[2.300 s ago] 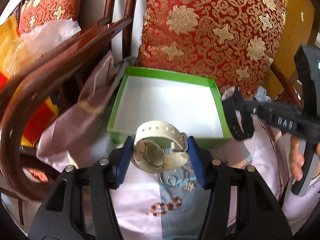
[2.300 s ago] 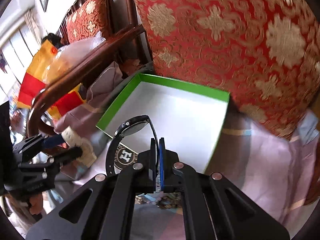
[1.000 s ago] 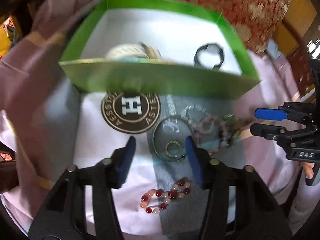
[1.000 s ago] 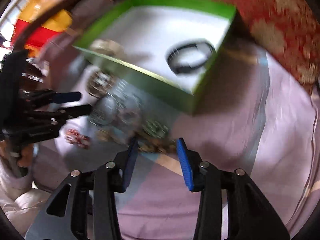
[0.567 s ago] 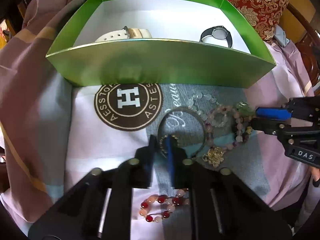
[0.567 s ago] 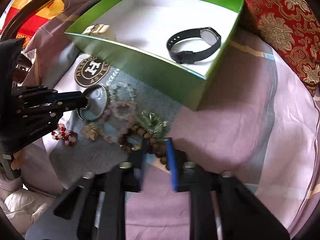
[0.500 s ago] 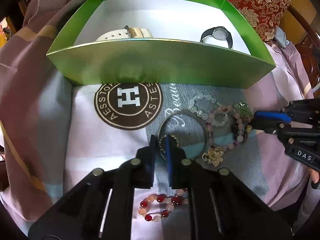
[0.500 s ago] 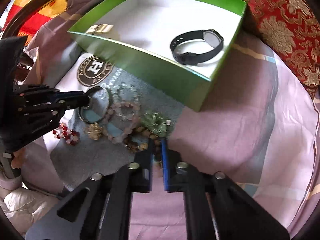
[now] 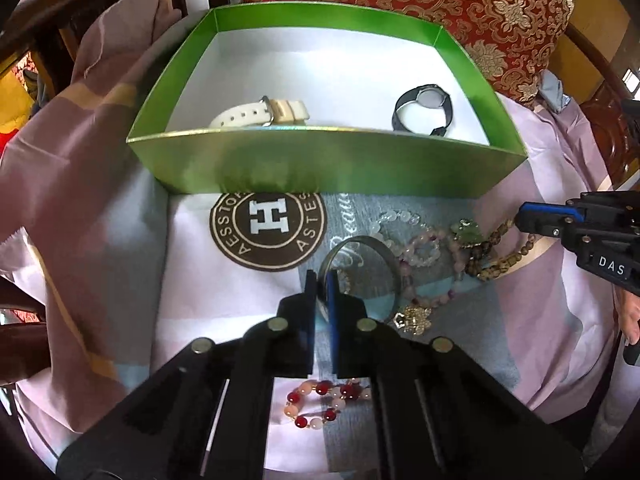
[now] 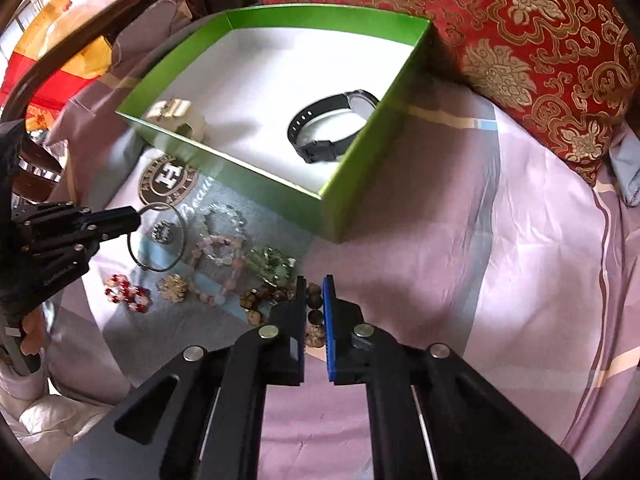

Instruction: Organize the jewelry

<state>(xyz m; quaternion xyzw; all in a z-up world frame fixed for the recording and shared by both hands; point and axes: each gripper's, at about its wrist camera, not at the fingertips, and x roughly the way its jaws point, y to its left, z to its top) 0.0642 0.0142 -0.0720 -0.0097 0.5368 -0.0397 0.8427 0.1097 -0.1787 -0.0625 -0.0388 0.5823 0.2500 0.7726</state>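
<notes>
A green box (image 9: 320,168) holds a white watch (image 9: 260,114) and a black watch (image 9: 424,110). In front of it, jewelry lies on a lilac cloth. My left gripper (image 9: 322,280) is shut on the rim of a silver bangle (image 9: 362,239), whose gripped end tilts up in the right wrist view (image 10: 158,270). My right gripper (image 10: 314,284) is shut on a brown wooden bead bracelet (image 10: 315,316), with beads showing between its pads. That bracelet (image 9: 496,268) trails left from the right gripper (image 9: 520,216) in the left wrist view.
Loose on the cloth lie a red bead bracelet (image 9: 324,398), a pink bead bracelet (image 9: 420,248), a gold flower brooch (image 9: 414,318), a green stone piece (image 9: 466,230) and a small ring (image 10: 160,232). A red cushion (image 9: 440,0) stands behind the box, a wooden chair arm (image 10: 80,40) at left.
Over the last second both open grippers came down to the jewelry and shut, the left on the silver bangle, the right on the wooden bead bracelet. The two watches now lie in the box.
</notes>
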